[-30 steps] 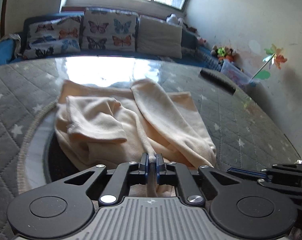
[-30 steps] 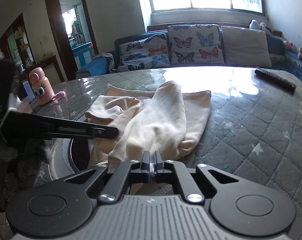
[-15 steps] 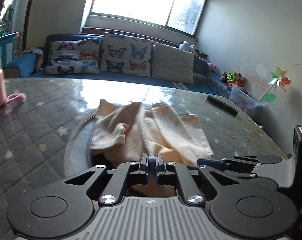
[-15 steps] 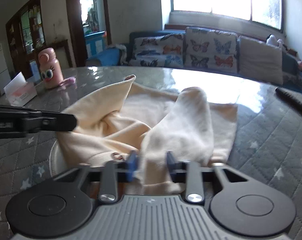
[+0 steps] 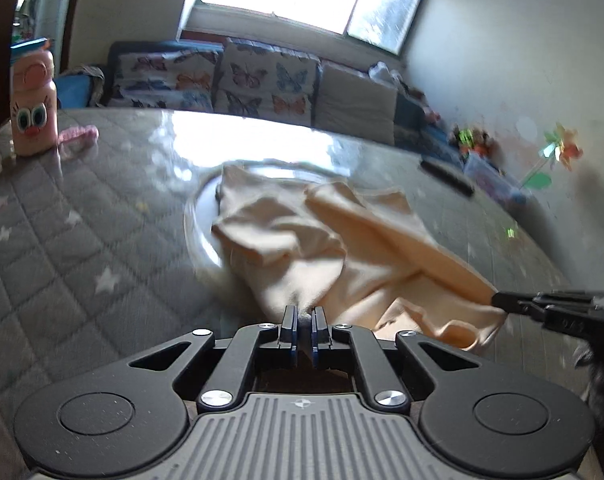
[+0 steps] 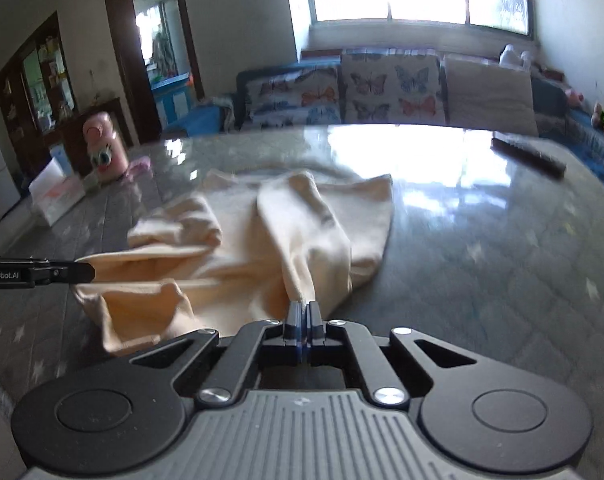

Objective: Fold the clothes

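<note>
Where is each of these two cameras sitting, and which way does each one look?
Left wrist view: sits on the left gripper, looking forward over the cream garment toward the sofa; the right gripper pokes in at right.
Right wrist view: sits on the right gripper, facing the same garment and window; the left gripper enters at left.
Shared: both show the garment pinched, the grey table, the pink bottle and the butterfly cushions.

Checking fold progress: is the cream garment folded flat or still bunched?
Bunched. The cream garment lies rumpled in loose humps on the table, pinched by the left gripper and right gripper.
</note>
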The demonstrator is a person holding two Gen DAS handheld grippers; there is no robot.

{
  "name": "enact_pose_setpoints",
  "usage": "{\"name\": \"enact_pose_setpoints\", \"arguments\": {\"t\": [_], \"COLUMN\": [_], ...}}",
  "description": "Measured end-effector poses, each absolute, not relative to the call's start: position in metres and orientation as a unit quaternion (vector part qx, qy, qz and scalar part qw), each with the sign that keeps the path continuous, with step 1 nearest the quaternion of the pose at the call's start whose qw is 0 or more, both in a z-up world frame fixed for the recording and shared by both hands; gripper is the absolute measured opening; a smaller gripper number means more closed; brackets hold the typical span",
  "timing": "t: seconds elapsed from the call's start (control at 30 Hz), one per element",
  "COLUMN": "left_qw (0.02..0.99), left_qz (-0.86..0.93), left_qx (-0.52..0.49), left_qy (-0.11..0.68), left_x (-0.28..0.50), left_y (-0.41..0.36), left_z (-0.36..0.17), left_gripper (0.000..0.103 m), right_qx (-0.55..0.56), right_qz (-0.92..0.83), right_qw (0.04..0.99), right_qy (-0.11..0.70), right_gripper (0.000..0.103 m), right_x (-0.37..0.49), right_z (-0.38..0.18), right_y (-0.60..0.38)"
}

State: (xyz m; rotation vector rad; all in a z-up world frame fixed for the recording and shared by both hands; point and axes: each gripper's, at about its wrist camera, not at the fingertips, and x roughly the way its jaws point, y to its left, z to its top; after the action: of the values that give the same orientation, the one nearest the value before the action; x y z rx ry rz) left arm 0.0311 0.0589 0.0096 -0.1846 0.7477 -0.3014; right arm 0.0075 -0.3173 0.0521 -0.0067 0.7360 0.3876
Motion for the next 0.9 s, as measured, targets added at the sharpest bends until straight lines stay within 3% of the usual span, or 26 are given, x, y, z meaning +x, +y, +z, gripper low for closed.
{"name": "enact_pose_setpoints", "arguments": {"t": [0.17,0.23,0.3,0.43,0.53,0.63,0.8,0.9], "left_qw": [0.916,0.921,0.927,0.928,0.928,0.926,0.923,0.926], "left_qz": [-0.143,-0.138,-0.127,-0.108,-0.103,-0.099,-0.100,-0.101], "left_qx": [-0.088,-0.087,-0.088,-0.101,-0.096,-0.089,-0.096,-0.102], "left_qy": [0.365,0.353,0.343,0.342,0.346,0.353,0.358,0.349], "left_x": [0.028,0.031,0.040,0.067,0.084,0.098,0.107,0.106], "left_y": [0.064,0.066,0.067,0.068,0.063,0.058,0.062,0.067], "left_z": [0.008,0.013,0.017,0.017,0.011,0.002,-0.006,-0.003], "left_gripper": [0.014,0.030,0.040,0.047,0.048,0.042,0.009,0.005], "right_qx": [-0.032,-0.036,-0.043,-0.064,-0.081,-0.098,-0.128,-0.139], "right_qz": [0.213,0.220,0.228,0.237,0.244,0.248,0.256,0.252], "right_qw": [0.901,0.904,0.907,0.910,0.907,0.904,0.895,0.892], "right_qy": [0.378,0.366,0.352,0.335,0.332,0.334,0.342,0.349], "right_gripper": [0.011,0.013,0.019,0.033,0.034,0.036,0.036,0.036], "right_x": [-0.002,0.002,0.011,0.035,0.059,0.085,0.114,0.128], "right_z": [0.053,0.060,0.067,0.066,0.061,0.054,0.036,0.025], "right_y": [-0.317,-0.315,-0.309,-0.286,-0.269,-0.251,-0.225,-0.215]}}
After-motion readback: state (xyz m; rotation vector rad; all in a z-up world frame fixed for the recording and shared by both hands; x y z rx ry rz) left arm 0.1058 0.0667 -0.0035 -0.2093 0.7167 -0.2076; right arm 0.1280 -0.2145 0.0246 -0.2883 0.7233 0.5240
